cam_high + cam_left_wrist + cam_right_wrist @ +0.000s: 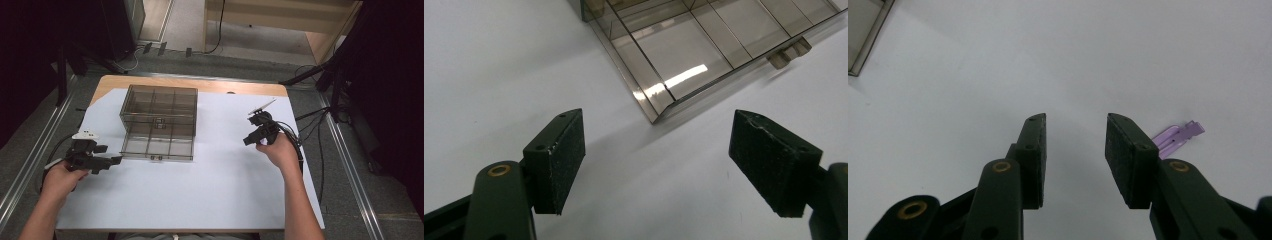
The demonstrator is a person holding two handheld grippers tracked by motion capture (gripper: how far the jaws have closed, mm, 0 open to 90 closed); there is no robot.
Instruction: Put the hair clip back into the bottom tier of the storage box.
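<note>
One purple clip (1179, 135), one compartment box (159, 121), two grippers.

Organizer box (159, 122) was smoky translucent grey; table sheet (220, 170) plain white; clip (1179, 136) translucent purple; gripper pads (1033, 150) black.

Grey floor (350, 165), black cables (315, 120)

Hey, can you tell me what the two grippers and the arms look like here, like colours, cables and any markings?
Both grippers are black. The left gripper carries a pale plate on top; the right gripper has a grey plate and trailing black cables. Their fingers are flat rectangular blocks with rough dark pads and brass-coloured rivets on the links. The forearms are bare, with no sleeves visible.
</note>
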